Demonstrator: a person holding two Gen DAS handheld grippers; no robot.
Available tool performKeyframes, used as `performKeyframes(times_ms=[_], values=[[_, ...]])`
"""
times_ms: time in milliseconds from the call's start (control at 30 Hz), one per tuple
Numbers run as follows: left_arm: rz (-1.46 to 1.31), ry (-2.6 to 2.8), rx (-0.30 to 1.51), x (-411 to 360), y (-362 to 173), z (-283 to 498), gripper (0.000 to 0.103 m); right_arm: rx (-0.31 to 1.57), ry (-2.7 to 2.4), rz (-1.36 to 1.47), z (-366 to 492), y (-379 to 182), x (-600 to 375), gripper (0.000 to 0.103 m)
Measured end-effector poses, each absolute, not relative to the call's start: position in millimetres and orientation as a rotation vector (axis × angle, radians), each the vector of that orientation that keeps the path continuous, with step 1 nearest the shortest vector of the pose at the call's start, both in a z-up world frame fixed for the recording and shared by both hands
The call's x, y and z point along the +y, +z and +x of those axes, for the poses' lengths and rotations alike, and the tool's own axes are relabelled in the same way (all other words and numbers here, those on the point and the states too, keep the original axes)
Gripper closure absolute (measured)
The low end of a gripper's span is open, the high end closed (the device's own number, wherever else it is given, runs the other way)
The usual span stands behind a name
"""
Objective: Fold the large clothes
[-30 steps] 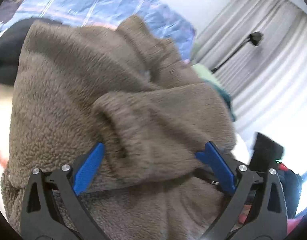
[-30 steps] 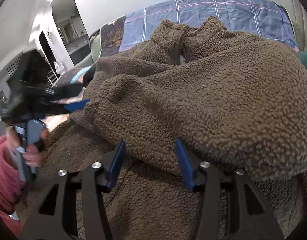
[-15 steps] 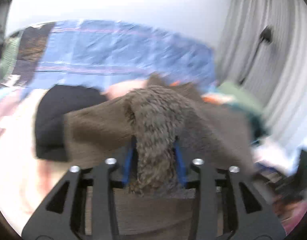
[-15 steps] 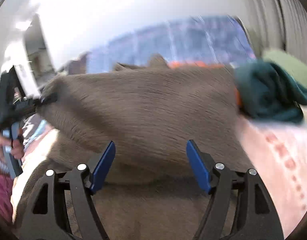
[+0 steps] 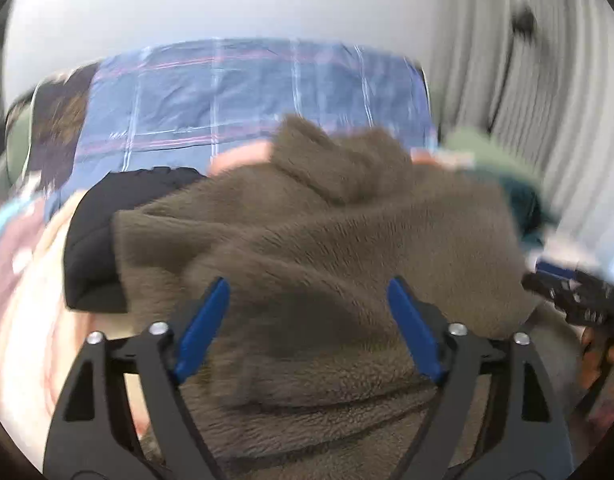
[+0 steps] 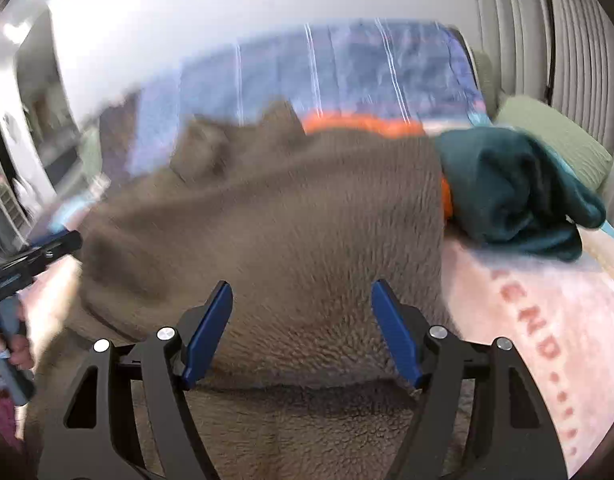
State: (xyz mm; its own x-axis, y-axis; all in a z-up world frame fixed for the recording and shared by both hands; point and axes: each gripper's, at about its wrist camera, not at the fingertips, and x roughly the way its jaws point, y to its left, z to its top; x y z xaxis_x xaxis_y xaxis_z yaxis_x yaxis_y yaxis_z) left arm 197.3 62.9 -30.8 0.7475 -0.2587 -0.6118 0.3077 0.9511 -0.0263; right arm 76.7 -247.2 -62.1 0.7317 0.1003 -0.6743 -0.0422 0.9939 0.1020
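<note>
The left tongs (image 5: 307, 324) are spread wide, with nothing pinched between the blue pads (image 5: 203, 324). The big brown fleece (image 5: 315, 248) lies right in front of them and under them, folded over itself in a soft heap on the bed. Its collar sticks up at the far end, away from the tongs. A black cloth (image 5: 91, 236) lies just to the left of the fleece, touching it. A blue checked blanket (image 5: 247, 96) is farther back.

The right tongs (image 6: 301, 328) are spread wide too and pinch nothing. The fleece (image 6: 275, 232) fills the space in front of them. To their right, a dark green cloth (image 6: 511, 196) sits bunched up beside the fleece. A pink cover (image 6: 527, 320) with red letters lies under it, on the right. An orange cloth (image 6: 363, 124) peeks out behind the fleece. The picture is blurry.
</note>
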Motion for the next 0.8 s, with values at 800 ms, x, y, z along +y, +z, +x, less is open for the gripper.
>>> performKeyframes(times_ms=[800], values=[[0.112, -0.114, 0.935, 202.3, -102.1, 65.9, 0.002, 0.834, -0.022, 0.215, -34.2, -86.1, -371.1, 0.018]])
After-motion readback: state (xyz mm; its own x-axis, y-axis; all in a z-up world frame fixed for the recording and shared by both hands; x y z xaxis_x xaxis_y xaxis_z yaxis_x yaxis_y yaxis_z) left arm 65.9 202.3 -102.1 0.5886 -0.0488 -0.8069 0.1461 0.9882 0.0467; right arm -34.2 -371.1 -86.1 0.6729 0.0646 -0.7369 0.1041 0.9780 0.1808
